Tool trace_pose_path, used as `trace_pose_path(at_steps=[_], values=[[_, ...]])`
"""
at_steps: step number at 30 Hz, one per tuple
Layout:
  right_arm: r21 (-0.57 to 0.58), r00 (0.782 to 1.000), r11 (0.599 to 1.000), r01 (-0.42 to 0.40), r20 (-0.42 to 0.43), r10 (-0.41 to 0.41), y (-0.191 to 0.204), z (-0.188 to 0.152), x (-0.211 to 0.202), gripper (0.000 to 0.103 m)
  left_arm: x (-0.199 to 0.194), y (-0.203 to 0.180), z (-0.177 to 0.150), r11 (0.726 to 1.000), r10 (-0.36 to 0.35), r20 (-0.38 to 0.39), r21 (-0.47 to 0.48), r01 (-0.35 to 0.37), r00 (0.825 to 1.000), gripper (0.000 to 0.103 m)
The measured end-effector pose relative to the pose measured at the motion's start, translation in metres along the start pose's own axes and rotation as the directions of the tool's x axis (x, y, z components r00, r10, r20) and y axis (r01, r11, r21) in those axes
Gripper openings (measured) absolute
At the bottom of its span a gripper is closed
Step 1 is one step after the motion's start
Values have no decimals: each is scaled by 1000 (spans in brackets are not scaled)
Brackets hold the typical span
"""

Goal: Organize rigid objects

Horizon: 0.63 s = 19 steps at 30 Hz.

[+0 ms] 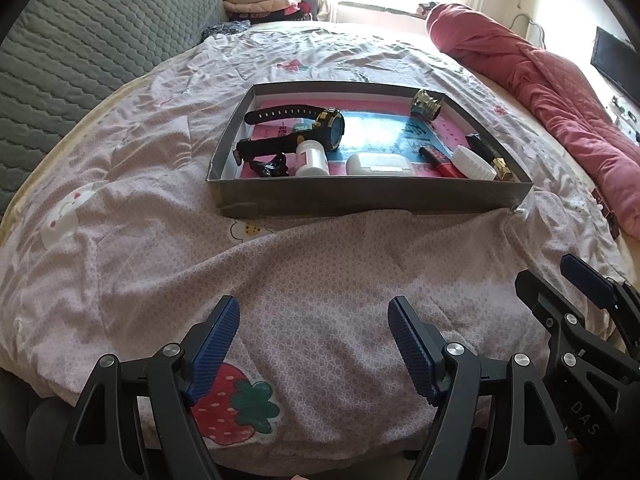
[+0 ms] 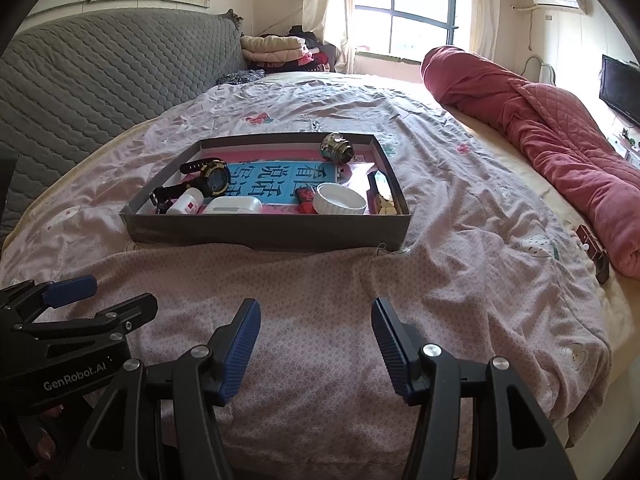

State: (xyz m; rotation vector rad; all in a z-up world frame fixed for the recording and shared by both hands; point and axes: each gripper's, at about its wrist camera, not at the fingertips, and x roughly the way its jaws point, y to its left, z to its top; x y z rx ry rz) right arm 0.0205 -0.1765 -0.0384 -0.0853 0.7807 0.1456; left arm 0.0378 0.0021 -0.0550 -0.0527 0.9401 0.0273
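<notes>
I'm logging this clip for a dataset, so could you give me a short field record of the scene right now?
surface: bed with pink patterned quilt
container: shallow grey box
in box: black wristwatch; white pill bottle; white earbud case; white ribbed lid; metallic round object
left gripper: jaws open, empty
right gripper: jaws open, empty

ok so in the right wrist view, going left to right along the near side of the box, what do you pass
small white bottle → white earbud case → red lighter → white ribbed lid → gold-capped item in the right corner, all inside the grey box
</notes>
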Motion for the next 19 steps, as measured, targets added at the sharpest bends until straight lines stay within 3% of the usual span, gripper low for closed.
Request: trace_pose_path(at_steps=[13,19], values=[[12,1000,1000,1,-8,-1,-3,0,5,57,4,-1,2,1000,7,-2,4,-7,1000,78],[14,1000,1000,-2,-13,2,-5,-1,8,57,6,0,4,999,-35,7,12,35,999,78]])
